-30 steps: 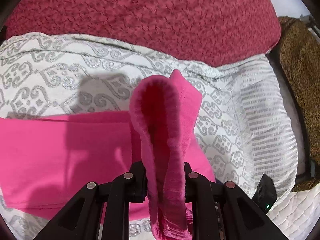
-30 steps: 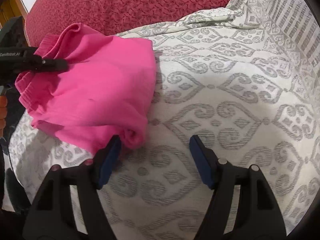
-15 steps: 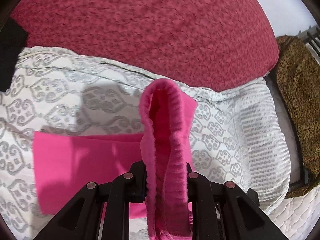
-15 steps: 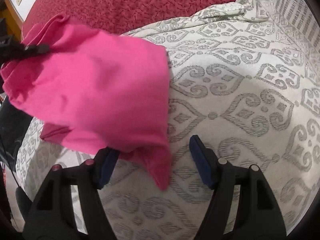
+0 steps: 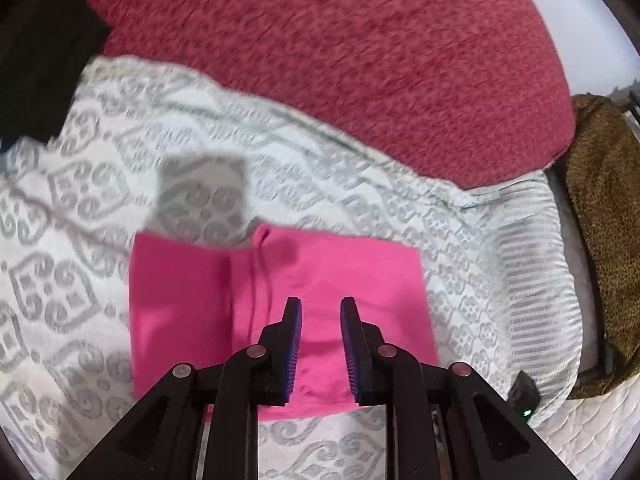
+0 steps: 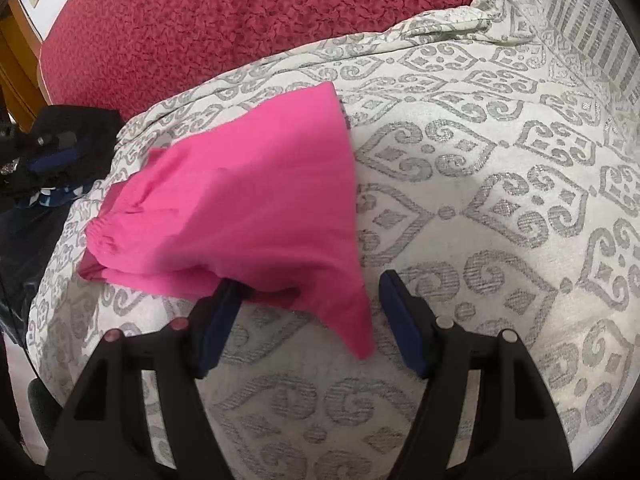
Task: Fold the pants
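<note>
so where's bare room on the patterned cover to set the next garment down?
Free: the grey-and-white patterned bed cover right of the folded pink pants, up to its striped border; also a strip between the pants and the dark red textured blanket. Crowded: the left edge, by the dark pile of clothes.

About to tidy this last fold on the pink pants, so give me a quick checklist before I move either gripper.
1. Left gripper free of cloth: ok; its fingers have just been opening, nothing between them.
2. Right gripper open: ok, fingers wide apart.
3. Pink pants lying on the patterned bedspread: ok.
4. Fold neat: not ok; one corner trails down between the right fingers.
5. Edges of the layers aligned: cannot tell, the picture is blurred.
</note>
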